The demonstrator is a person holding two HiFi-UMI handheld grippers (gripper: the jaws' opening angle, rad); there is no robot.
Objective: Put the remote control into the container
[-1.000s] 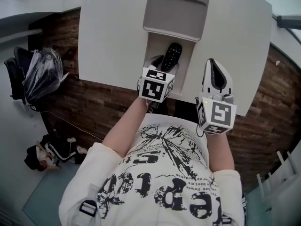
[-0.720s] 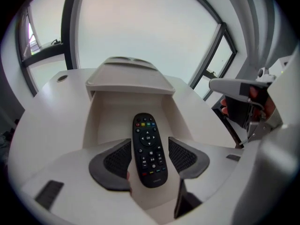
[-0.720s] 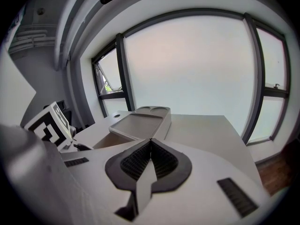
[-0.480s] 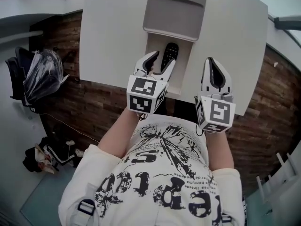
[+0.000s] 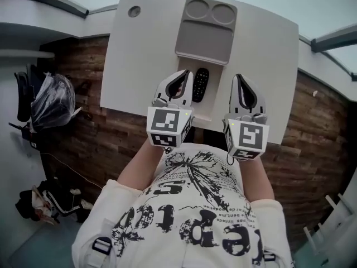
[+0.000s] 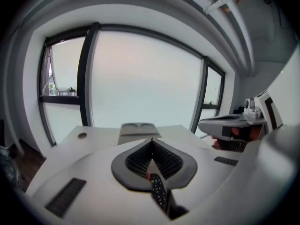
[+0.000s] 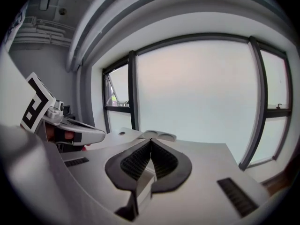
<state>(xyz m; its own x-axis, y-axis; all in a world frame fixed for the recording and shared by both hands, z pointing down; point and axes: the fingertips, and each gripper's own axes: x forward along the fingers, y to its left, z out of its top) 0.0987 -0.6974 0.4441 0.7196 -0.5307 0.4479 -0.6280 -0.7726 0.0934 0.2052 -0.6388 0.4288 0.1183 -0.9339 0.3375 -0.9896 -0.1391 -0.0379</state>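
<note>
The remote control (image 5: pixel 200 85) lies in what seems the near compartment of the container (image 5: pixel 205 38). My left gripper (image 5: pixel 183 73) jaws are closing tip to tip, empty. The right gripper (image 5: pixel 239 77) jaws meet, also empty.

Bright diffuse daylight from windows (image 6: pixel 140 78) at 12 o'clock; heavy fisheye bending, dark vignette at edges, near fingers (image 6: pixel 166 161) soft.

White table (image 5: pixel 145 54) on dark wood floor (image 5: pixel 83 88)
</note>
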